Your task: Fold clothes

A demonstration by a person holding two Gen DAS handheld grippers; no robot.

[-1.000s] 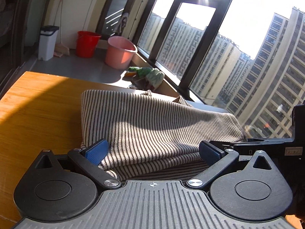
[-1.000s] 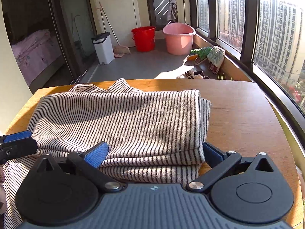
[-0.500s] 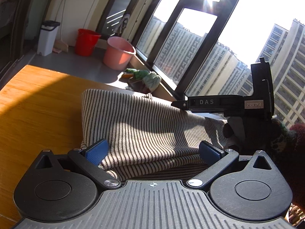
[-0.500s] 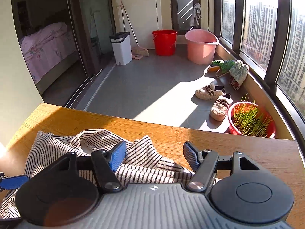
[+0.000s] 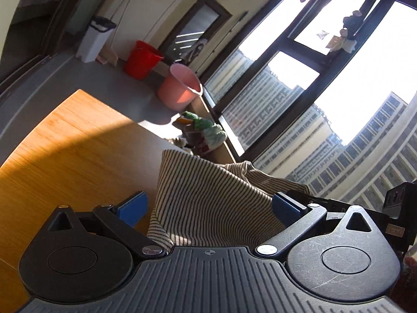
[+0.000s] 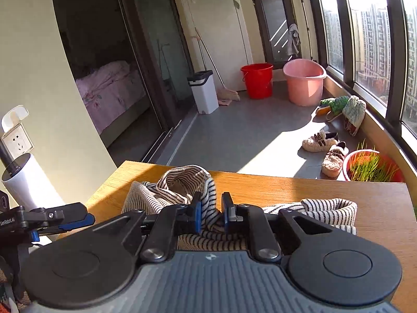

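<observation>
Striped garment (image 6: 182, 182) bunches as right gripper (image 6: 211, 212) is closing on its fold.

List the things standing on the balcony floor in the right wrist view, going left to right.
White bin → red bucket → pink tub → green slippers → red planter of grass.
</observation>
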